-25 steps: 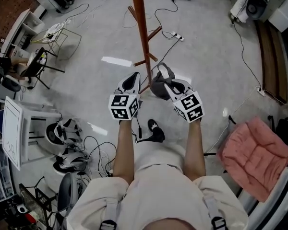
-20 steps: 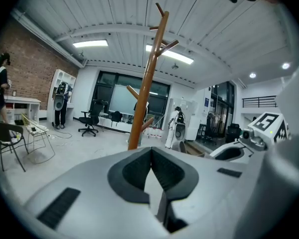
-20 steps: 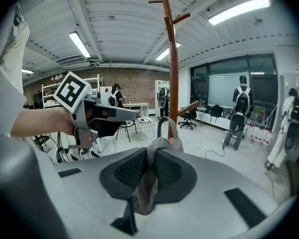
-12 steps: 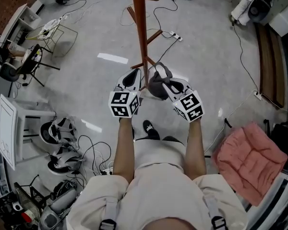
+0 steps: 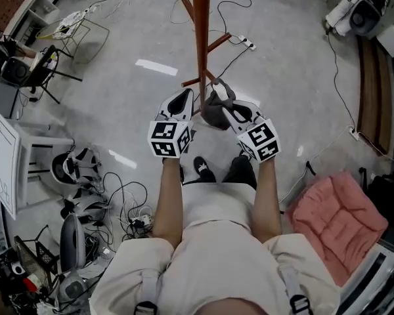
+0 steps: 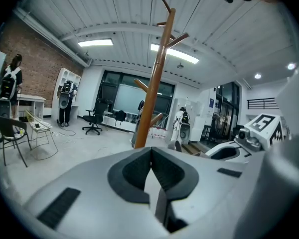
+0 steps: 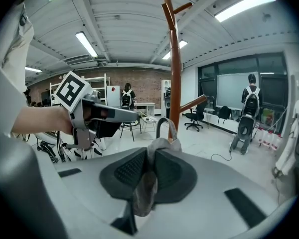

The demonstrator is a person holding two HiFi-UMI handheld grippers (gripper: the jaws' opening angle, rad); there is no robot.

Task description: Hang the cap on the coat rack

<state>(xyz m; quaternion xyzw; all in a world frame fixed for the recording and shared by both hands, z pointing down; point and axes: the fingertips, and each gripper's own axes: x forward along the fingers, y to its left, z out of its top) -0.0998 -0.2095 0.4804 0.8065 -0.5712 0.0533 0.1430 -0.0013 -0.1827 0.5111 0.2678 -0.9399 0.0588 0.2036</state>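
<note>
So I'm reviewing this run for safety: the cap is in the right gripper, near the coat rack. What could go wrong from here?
The right gripper pinches only a fold of the cap, so the cap could slip out on the way to a peg. The left gripper is shut and empty, close to the coat rack; a bump might rock the pole. Cables trail on the floor by its base, a trip hazard.

a: where's the head view?
b: above the person [image 5: 217, 261], looking steeply down at the floor [image 5: 118, 97].
a: the gripper views?
b: one close behind the left claw [image 6: 150, 151], one behind the right claw [image 7: 148, 152], both facing across the room. all three share the coat rack [image 5: 201, 44].
</note>
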